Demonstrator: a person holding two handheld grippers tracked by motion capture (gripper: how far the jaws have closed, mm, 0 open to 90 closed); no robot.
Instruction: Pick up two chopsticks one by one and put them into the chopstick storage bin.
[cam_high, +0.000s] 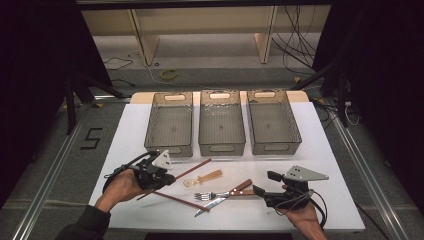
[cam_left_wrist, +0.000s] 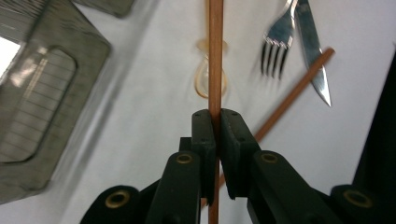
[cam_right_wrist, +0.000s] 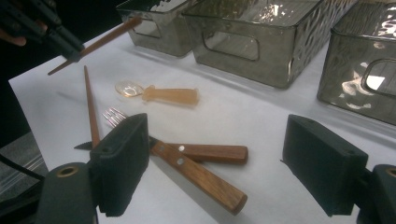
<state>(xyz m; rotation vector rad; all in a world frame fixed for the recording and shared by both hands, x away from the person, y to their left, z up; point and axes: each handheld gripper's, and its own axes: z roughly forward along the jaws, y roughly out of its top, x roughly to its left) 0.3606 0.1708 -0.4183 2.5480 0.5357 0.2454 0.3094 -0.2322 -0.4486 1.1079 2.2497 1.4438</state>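
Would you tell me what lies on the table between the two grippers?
In the high view: the second chopstick, small translucent spoon, fork and knife between left gripper and right gripper.

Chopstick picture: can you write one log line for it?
left gripper: shut on chopstick, lifted | right gripper: open, above knife | bins: empty

A white table top (cam_high: 330, 150) is set on a grey floor (cam_high: 40, 165), where a black figure five (cam_high: 91, 138) is marked at nine o'clock. At twelve o'clock a pale wooden shelf unit (cam_high: 150, 45) is seen, with loose cables (cam_high: 295, 40) at one o'clock. Darkness is kept at both sides.
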